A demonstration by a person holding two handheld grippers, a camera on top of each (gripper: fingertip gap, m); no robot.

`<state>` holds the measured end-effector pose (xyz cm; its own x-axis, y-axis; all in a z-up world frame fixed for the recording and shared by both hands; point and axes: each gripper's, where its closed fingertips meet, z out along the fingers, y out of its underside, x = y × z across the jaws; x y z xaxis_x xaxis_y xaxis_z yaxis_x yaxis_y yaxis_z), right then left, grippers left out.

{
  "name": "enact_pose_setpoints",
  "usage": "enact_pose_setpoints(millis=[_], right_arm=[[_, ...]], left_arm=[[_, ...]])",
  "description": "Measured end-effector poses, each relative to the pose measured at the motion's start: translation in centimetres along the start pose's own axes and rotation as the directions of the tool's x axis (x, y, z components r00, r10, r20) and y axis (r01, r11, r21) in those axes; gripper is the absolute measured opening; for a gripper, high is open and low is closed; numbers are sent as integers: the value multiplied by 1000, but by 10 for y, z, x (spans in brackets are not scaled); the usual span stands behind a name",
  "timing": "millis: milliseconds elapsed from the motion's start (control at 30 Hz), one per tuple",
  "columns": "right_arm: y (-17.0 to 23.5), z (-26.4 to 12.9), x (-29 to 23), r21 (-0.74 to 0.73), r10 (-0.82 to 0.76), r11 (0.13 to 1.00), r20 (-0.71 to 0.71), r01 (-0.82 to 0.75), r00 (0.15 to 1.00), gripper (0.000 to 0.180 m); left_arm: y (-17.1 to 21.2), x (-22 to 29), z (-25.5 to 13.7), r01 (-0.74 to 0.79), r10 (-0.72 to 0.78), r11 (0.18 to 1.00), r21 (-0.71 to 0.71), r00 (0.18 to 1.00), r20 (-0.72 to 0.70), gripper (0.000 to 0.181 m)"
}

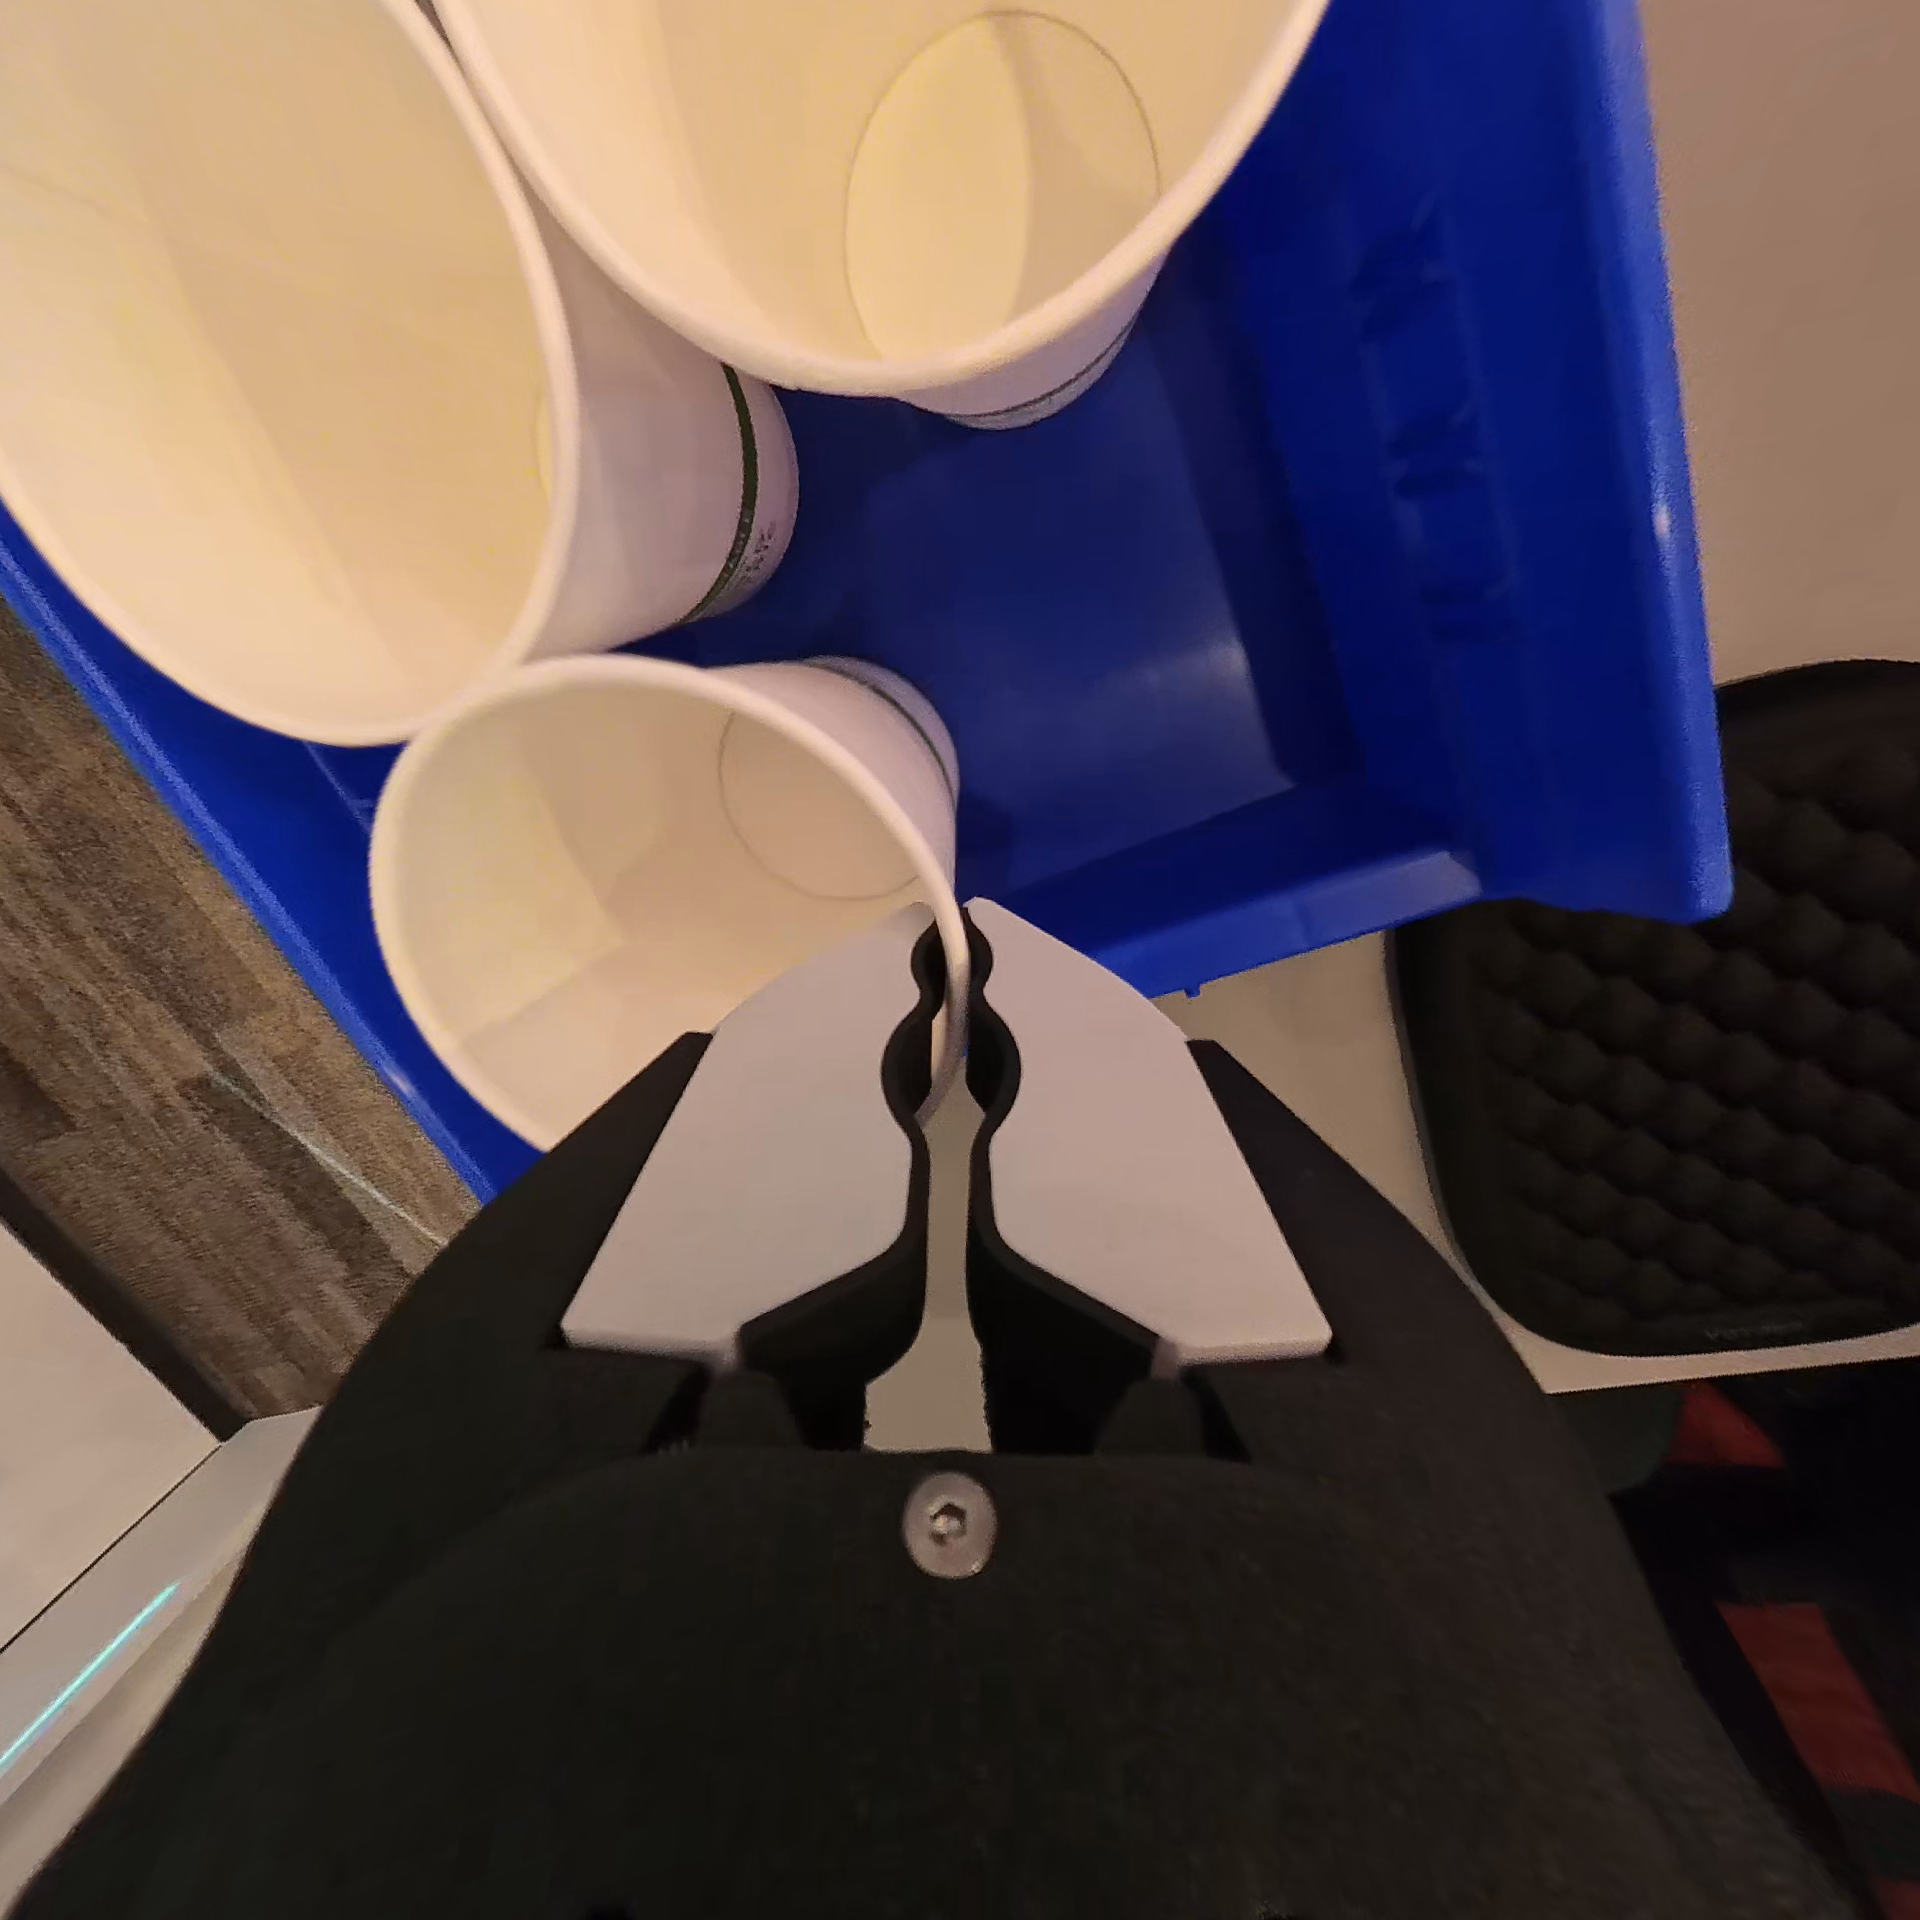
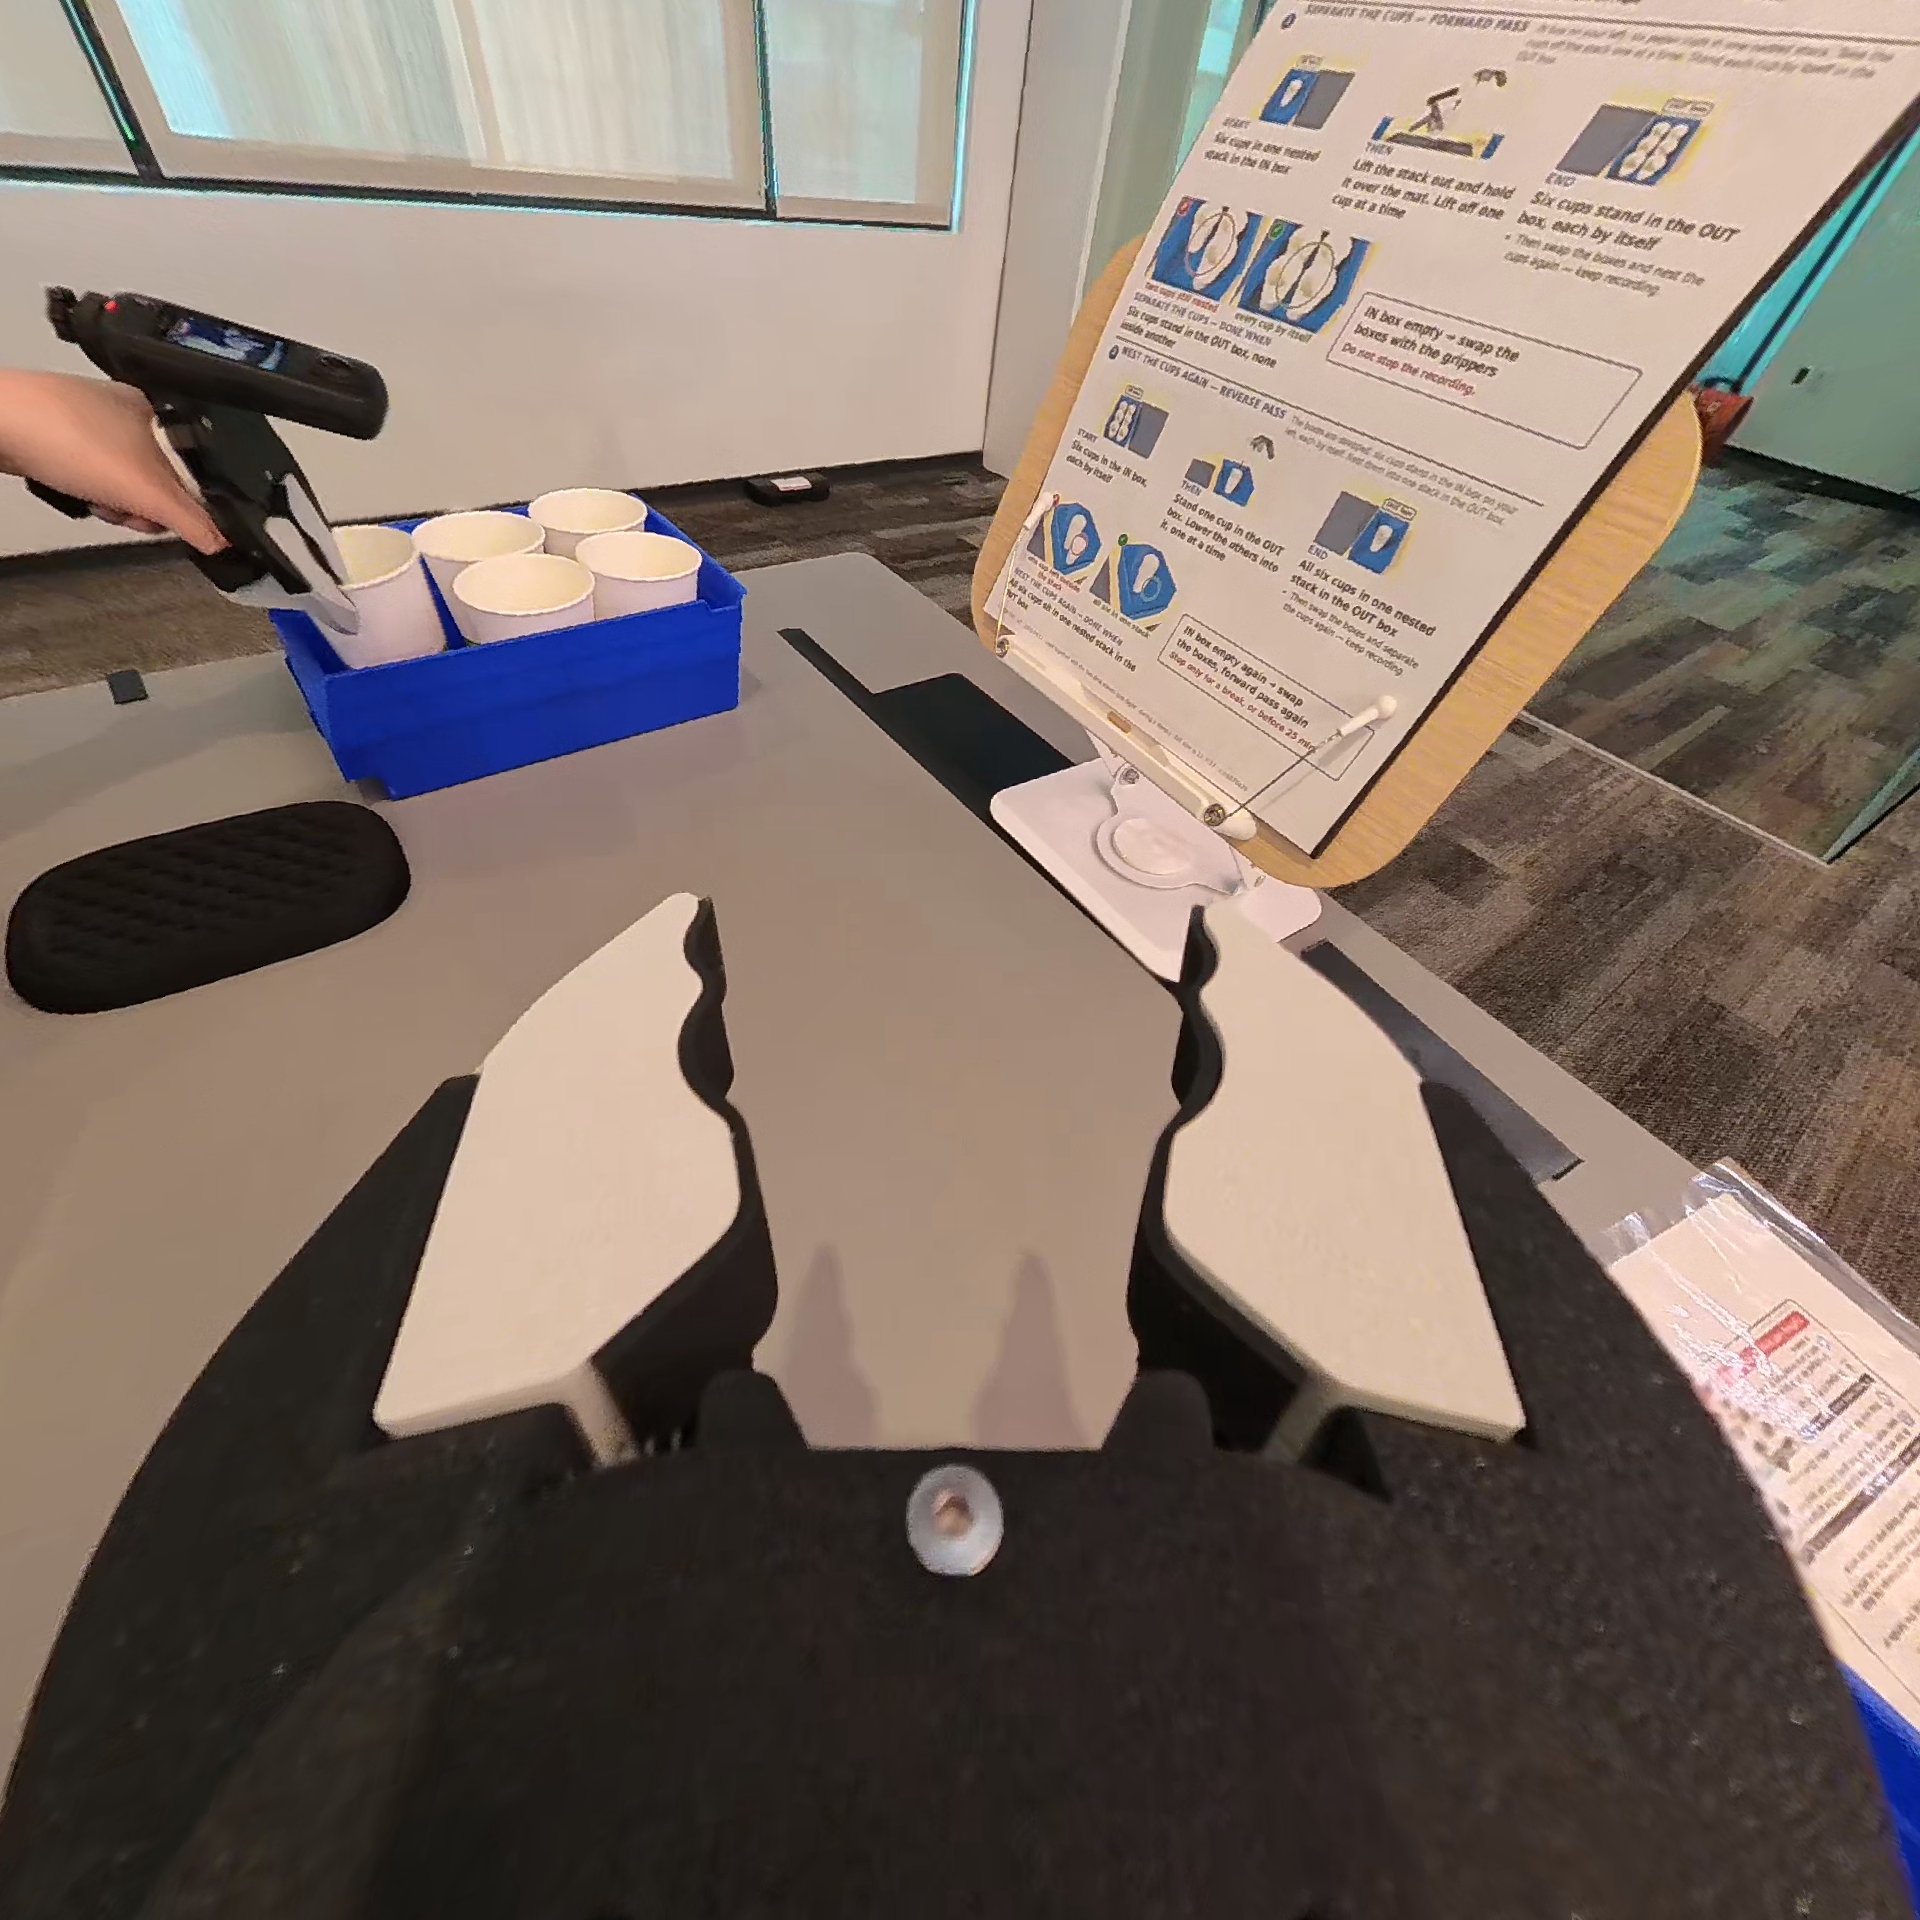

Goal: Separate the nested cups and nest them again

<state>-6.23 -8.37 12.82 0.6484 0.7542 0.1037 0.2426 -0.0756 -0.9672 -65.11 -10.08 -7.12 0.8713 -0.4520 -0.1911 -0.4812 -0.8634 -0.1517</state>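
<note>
Grey worktop carries everything, biggest first: instruction board propped on a stand so it reads from the work side, 1 blue box keeping cups together, 1 black mat beside it. Cups: 6 w/ rims up, all in the box, each apparently standing by itself. Left gripper has its fingers pinched on the near cup rim, prob. to place or lift it. Right gripper: fingers spread, holding nothing, over bare worktop.
</note>
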Motion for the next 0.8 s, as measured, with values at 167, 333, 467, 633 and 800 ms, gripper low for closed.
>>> enact_pose_setpoints(millis=[167,333,467,633,800], right_arm=[[7,4,5,-13,27,1000,12,-27,1000,82],[9,21,-9,-31,6,999,73,-4,997,81],[5,43,-64,9,-84,996,310,86,947,81],[-9,55,-151,206,-164,978,679,29,716,80],[11,85,-178,185,-195,979,693,90,694,92]], left_arm=[[6,6,-28,-57,57,998,-1,998,16,0],[10,35,-93,-236,236,972,20,972,-1,0],[-16,103,-152,-473,486,866,160,872,-54,0],[-55,219,-198,-704,762,625,337,644,-68,0],[-75,318,-210,-839,920,365,405,392,-17,0]])
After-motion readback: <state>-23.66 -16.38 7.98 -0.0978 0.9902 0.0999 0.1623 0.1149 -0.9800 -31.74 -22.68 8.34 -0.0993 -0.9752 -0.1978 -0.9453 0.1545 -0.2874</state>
